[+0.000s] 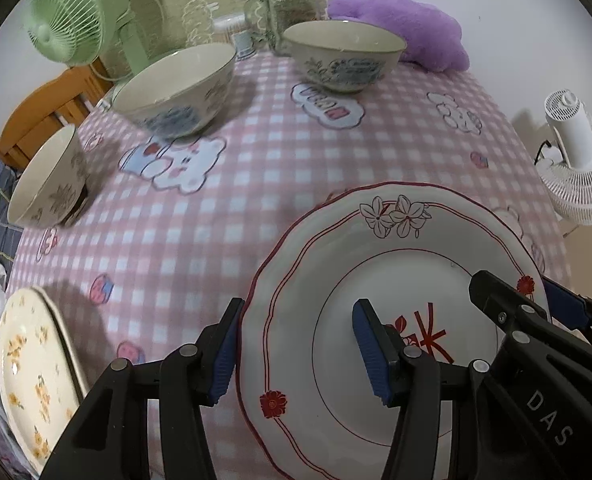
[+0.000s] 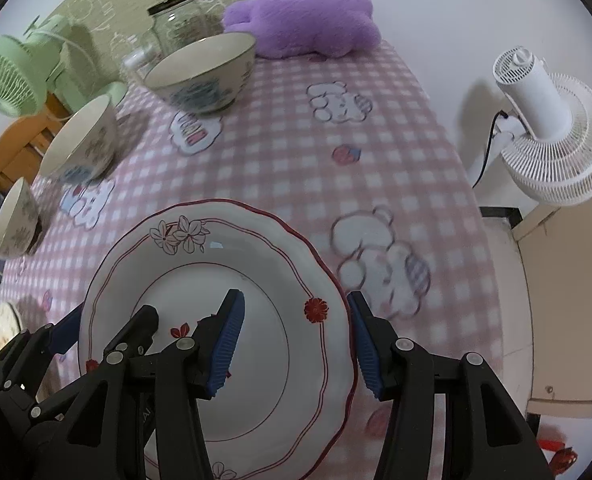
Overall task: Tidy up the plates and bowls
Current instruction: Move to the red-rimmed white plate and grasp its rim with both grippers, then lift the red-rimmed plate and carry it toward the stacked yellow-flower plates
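Observation:
A white plate with red trim and flowers [image 1: 336, 264] [image 2: 256, 248] lies on the pink checked tablecloth. My left gripper [image 1: 296, 352] is open and straddles the plate's left rim. My right gripper [image 2: 294, 344] is open and straddles its right rim; it also shows in the left wrist view [image 1: 536, 304]. Three floral bowls stand upright at the far left: far [image 1: 344, 56] [image 2: 204, 76], middle [image 1: 176, 88] [image 2: 82, 140], near [image 1: 50, 180] [image 2: 14, 220]. A cream plate with yellow flowers [image 1: 32, 372] [image 2: 2, 328] lies at the near left edge.
A glass jar [image 1: 292, 4], a glass mug [image 1: 258, 16], a green fan [image 1: 72, 12] and a purple plush cushion [image 1: 408, 28] stand along the table's far edge. A white fan [image 2: 552, 132] stands off the table's right side. A wooden chair [image 1: 44, 112] is at the left.

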Available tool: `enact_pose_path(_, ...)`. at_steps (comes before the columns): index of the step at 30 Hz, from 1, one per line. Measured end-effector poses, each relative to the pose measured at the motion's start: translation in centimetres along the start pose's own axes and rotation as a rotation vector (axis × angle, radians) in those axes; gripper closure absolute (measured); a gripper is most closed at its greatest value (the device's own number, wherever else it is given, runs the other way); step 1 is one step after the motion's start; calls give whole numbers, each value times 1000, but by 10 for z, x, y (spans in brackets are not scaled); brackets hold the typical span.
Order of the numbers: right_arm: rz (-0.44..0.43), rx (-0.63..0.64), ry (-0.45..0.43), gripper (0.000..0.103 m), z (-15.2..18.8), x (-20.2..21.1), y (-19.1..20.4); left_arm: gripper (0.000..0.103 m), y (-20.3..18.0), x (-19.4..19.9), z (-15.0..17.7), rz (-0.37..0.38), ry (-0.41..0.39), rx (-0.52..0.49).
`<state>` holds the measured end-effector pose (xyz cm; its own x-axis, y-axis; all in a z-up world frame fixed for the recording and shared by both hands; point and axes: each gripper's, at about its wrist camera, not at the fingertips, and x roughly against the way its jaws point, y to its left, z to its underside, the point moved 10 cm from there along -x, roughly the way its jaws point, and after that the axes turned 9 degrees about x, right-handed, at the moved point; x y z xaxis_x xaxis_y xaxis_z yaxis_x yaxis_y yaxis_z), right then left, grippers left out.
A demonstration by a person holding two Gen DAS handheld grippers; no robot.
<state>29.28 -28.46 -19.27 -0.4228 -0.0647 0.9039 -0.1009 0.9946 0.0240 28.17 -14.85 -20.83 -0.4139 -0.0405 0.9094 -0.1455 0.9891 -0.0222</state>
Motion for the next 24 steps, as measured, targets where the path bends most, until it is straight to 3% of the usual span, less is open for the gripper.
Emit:
enact_pose_path(14, -51, 62, 9, 47, 21, 3, 9, 45, 6, 1, 20, 103, 36, -23)
enact_pose_path(20, -57, 118, 21, 48, 28, -1, 10, 45, 7, 2, 20, 99, 31, -15)
enact_pose_path(24, -4, 163, 25, 54, 31, -6, 10, 46, 7, 2, 18, 77, 30, 9)
